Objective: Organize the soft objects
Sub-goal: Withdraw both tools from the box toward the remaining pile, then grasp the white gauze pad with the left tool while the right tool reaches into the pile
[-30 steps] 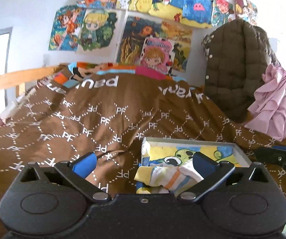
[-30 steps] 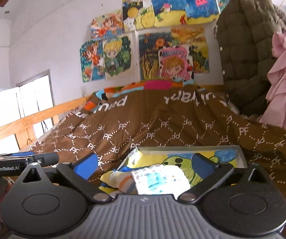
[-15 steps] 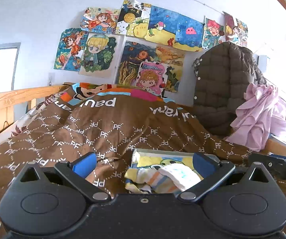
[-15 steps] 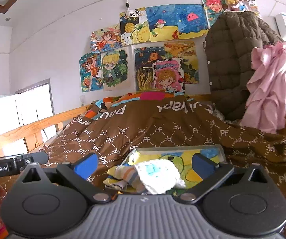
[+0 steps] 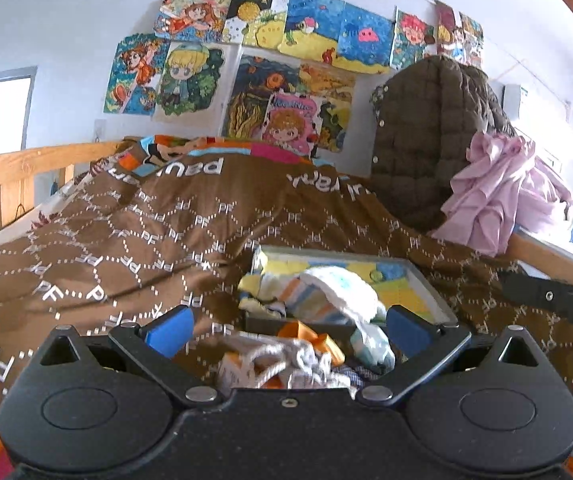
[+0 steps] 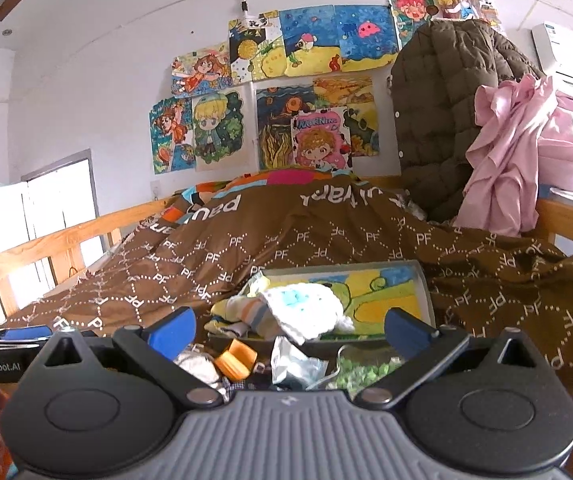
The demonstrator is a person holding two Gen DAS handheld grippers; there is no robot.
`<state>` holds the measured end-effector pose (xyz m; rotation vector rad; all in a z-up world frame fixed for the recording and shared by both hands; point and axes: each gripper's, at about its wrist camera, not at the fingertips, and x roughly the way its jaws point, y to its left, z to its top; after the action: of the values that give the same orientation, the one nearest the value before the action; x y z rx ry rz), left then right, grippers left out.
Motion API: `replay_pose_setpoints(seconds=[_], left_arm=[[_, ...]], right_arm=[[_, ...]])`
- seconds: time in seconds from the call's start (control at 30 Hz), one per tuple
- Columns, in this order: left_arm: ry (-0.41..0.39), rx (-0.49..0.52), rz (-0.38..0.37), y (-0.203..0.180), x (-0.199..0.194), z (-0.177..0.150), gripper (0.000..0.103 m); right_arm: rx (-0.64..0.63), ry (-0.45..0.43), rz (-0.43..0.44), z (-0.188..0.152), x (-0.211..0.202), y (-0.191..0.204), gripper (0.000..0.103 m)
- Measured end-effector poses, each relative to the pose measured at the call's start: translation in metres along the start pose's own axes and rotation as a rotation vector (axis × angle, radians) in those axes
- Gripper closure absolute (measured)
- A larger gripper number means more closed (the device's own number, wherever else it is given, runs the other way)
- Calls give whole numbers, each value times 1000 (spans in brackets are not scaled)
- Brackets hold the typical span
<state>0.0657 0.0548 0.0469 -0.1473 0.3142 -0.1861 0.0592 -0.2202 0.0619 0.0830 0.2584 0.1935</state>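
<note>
Bed under a brown quilt (image 6: 326, 240), shallow box (image 6: 422, 280) of soft things lying on it toward the near edge.

Box interior printed yellow and blue; along its left side a heap: white cloth (image 6: 306, 312) with blue marks draped over a striped sock (image 6: 246, 312). In front of the box, more small items, among them an orange piece (image 6: 234, 360) and green stuff (image 6: 362, 372). Left gripper (image 5: 286, 332) and right gripper (image 6: 290, 330) both hover spread wide before the box, blue pads holding nothing.
</note>
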Motion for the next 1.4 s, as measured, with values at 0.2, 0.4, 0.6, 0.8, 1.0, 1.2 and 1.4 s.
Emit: replay_pose_setpoints(seconds=[0.2, 0.4, 0.6, 0.8, 1.0, 1.2, 1.4], left_arm=[[43, 5, 18, 2, -6, -16, 1], [141, 13, 47, 9, -3, -36, 1], [208, 3, 69, 14, 0, -50, 1], [260, 5, 69, 12, 5, -58, 1], [313, 8, 64, 9, 13, -67, 1], [345, 11, 62, 7, 20, -70, 1], [376, -12, 80, 9, 25, -72, 1]], right_arm=[[-14, 32, 34, -17, -5, 3, 0], [-13, 97, 58, -32, -1, 2, 0], [-26, 156, 74, -43, 7, 7, 0], [-43, 204, 64, -54, 15, 10, 0], [-48, 233, 72, -60, 20, 9, 0], [-52, 255, 74, -64, 24, 8, 0], [-74, 270, 67, -69, 30, 10, 0]])
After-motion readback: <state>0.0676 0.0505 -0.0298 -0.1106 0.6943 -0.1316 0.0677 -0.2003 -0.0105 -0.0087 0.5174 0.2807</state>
